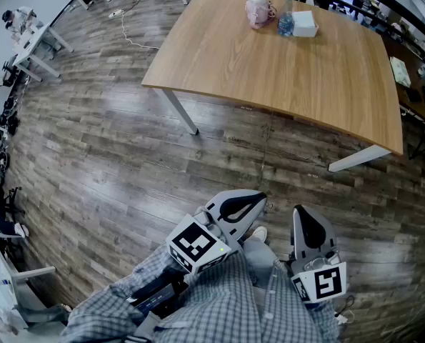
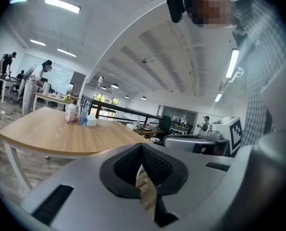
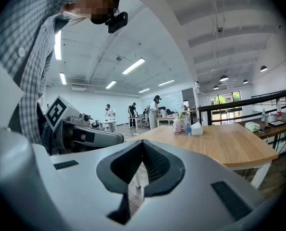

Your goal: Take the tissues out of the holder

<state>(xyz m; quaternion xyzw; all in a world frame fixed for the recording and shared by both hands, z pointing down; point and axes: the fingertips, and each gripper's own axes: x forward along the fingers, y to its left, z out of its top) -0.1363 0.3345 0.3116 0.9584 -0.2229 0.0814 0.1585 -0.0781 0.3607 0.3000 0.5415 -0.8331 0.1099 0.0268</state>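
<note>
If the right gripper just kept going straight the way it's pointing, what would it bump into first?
Nothing near. The shut right gripper faces a stretch of grey-brown plank floor, then the light wooden table. Probably its near edge or white leg comes first, though depth is hard to judge.
</note>
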